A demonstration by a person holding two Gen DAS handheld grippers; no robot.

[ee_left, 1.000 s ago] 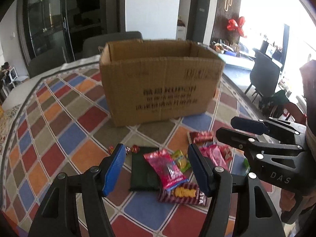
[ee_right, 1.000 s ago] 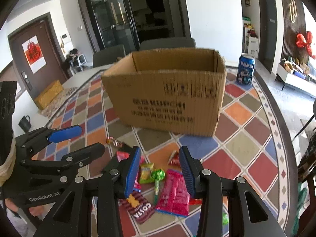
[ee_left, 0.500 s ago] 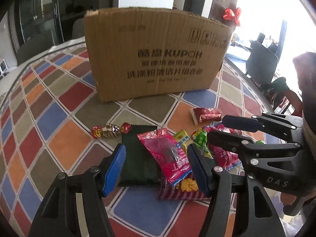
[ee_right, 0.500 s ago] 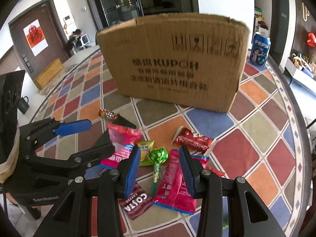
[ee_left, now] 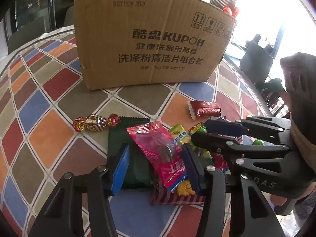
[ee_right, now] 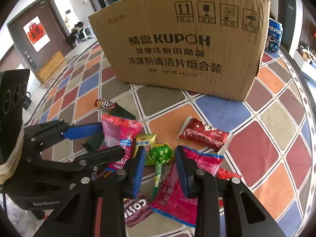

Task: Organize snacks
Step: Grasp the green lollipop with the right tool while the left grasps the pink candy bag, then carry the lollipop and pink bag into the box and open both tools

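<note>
A pile of snacks lies on the checked tablecloth before a cardboard box (ee_left: 152,37), which also shows in the right wrist view (ee_right: 183,45). My left gripper (ee_left: 156,167) is open, low over the pile, its fingers either side of a pink packet (ee_left: 160,152) lying on a dark green packet (ee_left: 136,158). My right gripper (ee_right: 160,167) is open, its fingers either side of a green lollipop (ee_right: 160,154), with a second pink packet (ee_right: 177,193) under its right finger. A red wrapped bar (ee_right: 203,134) and a foil-wrapped candy (ee_left: 95,121) lie apart.
A yellow candy packet (ee_right: 145,141) and a striped coffee packet (ee_right: 138,209) sit in the pile. A Pepsi can (ee_right: 273,37) stands behind the box's right corner. The round table edge (ee_right: 308,98) curves at the right. Chairs and a door lie beyond.
Both grippers have dropped down and forward towards the snack pile; the box now fills the upper view and the fingers bracket the pink packet and the lollipop.
</note>
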